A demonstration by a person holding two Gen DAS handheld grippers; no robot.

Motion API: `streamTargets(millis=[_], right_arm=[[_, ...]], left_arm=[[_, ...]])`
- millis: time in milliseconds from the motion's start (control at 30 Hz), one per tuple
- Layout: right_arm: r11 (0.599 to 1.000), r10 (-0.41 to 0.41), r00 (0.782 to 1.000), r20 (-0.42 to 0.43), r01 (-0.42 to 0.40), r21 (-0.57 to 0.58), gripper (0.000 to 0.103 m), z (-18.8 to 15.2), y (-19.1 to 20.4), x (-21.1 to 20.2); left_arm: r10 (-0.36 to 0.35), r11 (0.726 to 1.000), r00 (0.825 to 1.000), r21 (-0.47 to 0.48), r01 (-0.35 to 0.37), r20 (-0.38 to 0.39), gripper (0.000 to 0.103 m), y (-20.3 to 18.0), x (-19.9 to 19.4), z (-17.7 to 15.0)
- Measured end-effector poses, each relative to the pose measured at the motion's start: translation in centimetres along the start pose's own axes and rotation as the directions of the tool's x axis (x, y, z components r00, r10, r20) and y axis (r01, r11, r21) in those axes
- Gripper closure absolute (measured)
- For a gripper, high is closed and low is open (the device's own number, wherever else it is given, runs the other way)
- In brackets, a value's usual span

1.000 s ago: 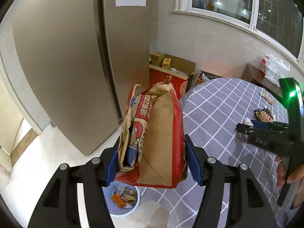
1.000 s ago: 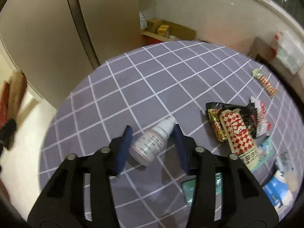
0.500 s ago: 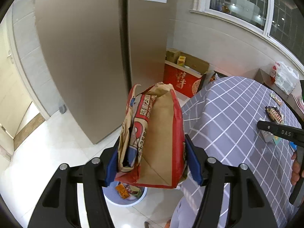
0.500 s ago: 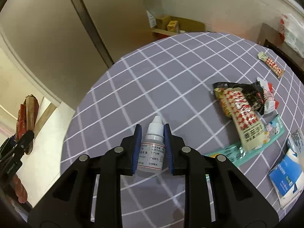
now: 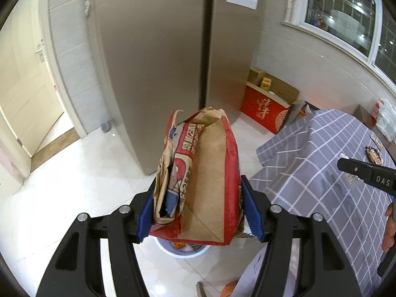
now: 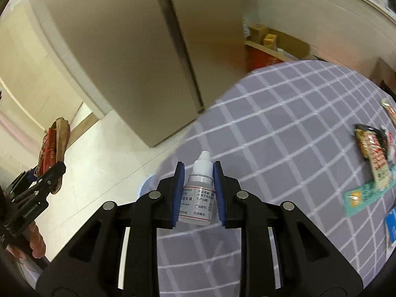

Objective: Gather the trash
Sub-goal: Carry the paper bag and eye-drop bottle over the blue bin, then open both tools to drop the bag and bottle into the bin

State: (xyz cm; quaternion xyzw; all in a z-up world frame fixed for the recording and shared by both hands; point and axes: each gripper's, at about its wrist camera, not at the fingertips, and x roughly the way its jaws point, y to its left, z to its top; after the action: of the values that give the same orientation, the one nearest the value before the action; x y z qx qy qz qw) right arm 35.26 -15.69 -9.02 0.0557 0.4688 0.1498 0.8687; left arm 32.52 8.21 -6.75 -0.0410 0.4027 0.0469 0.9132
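Note:
My left gripper is shut on a crumpled red and brown paper bag, held upright over the floor beside the table. Just below the bag, a pale round trash bin with wrappers inside peeks out. My right gripper is shut on a small white dropper bottle, lifted above the edge of the grey checked tablecloth. In the right wrist view the left gripper and the paper bag appear at the far left. The right gripper's finger shows at the right in the left wrist view.
Snack wrappers and a teal packet lie on the table's right side. A tall beige fridge stands behind. A red box with cartons sits on the floor by the wall. A doorway opens at left.
My right gripper closed on the dropper bottle, stood it upright and lifted it toward the table's edge. My left gripper carried the paper bag off the table to above the bin.

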Motion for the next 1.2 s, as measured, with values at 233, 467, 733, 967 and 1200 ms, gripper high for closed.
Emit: streamTargets(millis=[233, 467, 733, 967, 1200], right_arm=[[0.996, 0.04, 0.999, -0.036, -0.043, -0.084, 0.079, -0.6, 5.0, 2.0], [0.987, 0.06, 0.994, -0.09, -0.072, -0.145, 0.079, -1.4, 9.2, 4.2], [0.985, 0.045, 0.99, -0.137, -0.067, -0.161, 0.079, -1.7, 10.6, 6.2], [0.988, 0.025, 0.984, -0.175, -0.052, -0.147, 0.079, -1.3, 10.7, 8.3], [0.983, 0.022, 0.975, -0.22, -0.062, -0.175, 0.079, -2.1, 12.6, 10.0]], left_arm=[[0.037, 0.999, 0.999, -0.037, -0.038, -0.028, 0.042, 3.4, -0.2, -1.2], [0.051, 0.997, 0.995, -0.057, -0.056, -0.084, 0.042, 5.2, 1.4, -2.1], [0.021, 0.998, 0.992, -0.049, -0.027, -0.124, 0.036, 5.2, 3.8, -2.1], [0.026, 0.999, 0.991, -0.031, -0.03, -0.13, 0.035, 5.1, 4.6, -1.8], [0.057, 0.993, 0.984, -0.089, -0.073, -0.169, 0.035, 8.1, 4.7, -3.5]])
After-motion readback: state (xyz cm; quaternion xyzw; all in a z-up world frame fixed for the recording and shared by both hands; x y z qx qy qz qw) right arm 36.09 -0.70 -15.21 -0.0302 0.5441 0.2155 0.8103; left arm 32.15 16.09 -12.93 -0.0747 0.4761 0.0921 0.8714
